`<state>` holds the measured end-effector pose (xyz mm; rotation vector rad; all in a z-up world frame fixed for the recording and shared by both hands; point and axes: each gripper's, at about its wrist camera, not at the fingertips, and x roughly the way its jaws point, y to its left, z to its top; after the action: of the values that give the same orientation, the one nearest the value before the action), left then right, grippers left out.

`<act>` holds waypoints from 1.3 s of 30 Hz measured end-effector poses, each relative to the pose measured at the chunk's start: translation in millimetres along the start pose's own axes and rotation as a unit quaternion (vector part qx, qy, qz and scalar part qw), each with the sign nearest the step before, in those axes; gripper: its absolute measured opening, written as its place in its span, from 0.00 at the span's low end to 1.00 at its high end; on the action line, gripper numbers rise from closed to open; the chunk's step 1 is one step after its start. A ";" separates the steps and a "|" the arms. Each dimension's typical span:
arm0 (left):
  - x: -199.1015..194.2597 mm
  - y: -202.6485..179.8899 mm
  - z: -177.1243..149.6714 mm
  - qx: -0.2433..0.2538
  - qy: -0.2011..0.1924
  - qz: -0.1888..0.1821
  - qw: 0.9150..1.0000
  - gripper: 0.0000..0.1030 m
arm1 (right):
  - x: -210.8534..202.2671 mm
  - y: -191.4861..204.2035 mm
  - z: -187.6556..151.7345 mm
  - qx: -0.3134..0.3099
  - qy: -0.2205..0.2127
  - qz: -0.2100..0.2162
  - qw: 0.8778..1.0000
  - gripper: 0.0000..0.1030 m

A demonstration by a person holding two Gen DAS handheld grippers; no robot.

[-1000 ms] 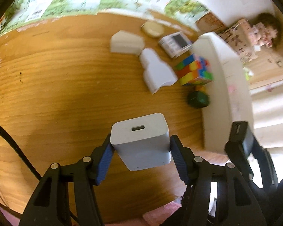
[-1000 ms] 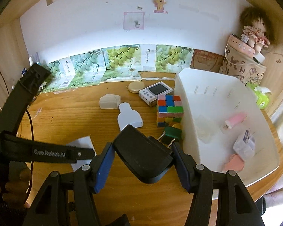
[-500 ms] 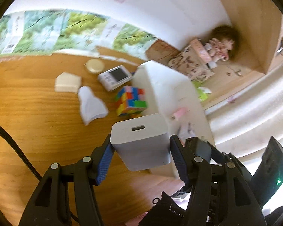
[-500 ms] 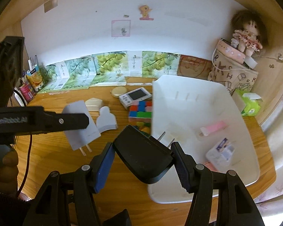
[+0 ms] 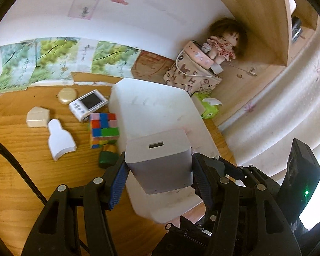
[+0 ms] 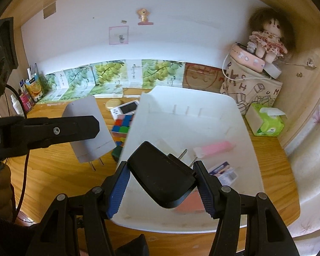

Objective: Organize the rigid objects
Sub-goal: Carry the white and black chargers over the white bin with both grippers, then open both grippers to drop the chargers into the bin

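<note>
Both clamped: left gripper (image 5: pixel 159 167) on white charger (image 5: pixel 160 160), prongs hidden; right gripper (image 6: pixel 161 180) on black charger (image 6: pixel 162 177), blocking bin (image 6: pixel 202 108) floor below.

Wooden desk (image 5: pixel 21 181): white bin (image 6: pixel 224 115) at right; left of it cube (image 5: pixel 104 128), green block (image 5: pixel 106 160), white handheld (image 5: pixel 88 104), 2 white pieces; tissue pack (image 6: pixel 266 121) far right.
</note>
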<state>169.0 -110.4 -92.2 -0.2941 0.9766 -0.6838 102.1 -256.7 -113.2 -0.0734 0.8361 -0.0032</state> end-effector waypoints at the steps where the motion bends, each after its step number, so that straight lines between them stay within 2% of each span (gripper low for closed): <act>1: 3.6 -4.5 0.1 0.002 -0.001 0.001 1.000 0.60 | 1.0 -6.2 -0.3 -0.001 0.001 0.000 1.000 0.60; 8: 24.0 -30.8 -0.7 0.008 -0.010 0.011 1.000 0.61 | 6.8 -40.7 0.2 -0.013 0.005 -0.002 1.000 0.60; 10: 30.3 -38.5 -1.1 0.009 -0.011 0.013 1.000 0.58 | 9.7 -51.1 -1.2 -0.017 0.010 -0.002 1.000 0.60; 13: 40.7 -47.9 -3.0 0.012 -0.003 0.022 1.000 0.58 | 13.9 -64.0 -3.3 -0.023 0.018 -0.002 1.000 0.60; 23: 57.0 -57.3 -7.0 -0.002 0.007 0.032 0.999 0.58 | 27.5 -86.4 -13.1 -0.030 0.055 -0.002 0.998 0.60; 26: 56.4 -58.5 -8.2 -0.001 0.005 0.021 1.000 0.61 | 29.1 -87.0 -15.6 -0.028 0.062 0.000 0.998 0.64; 28: 51.5 -61.8 -8.1 0.006 -0.005 0.017 1.000 0.71 | 28.0 -86.8 -16.8 -0.028 0.061 -0.002 0.998 0.72; 29: 49.4 -63.3 -8.4 0.010 -0.009 0.019 1.000 0.78 | 27.5 -86.4 -17.3 -0.028 0.061 -0.004 0.998 0.73; 39: 21.3 -55.1 -9.6 0.027 -0.027 0.063 0.997 0.81 | 26.5 -73.6 -16.2 -0.011 0.058 0.004 0.998 0.77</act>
<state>147.0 -165.2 -82.8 -0.2008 0.9163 -0.5838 109.8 -332.0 -138.9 -0.0922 0.9532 0.0094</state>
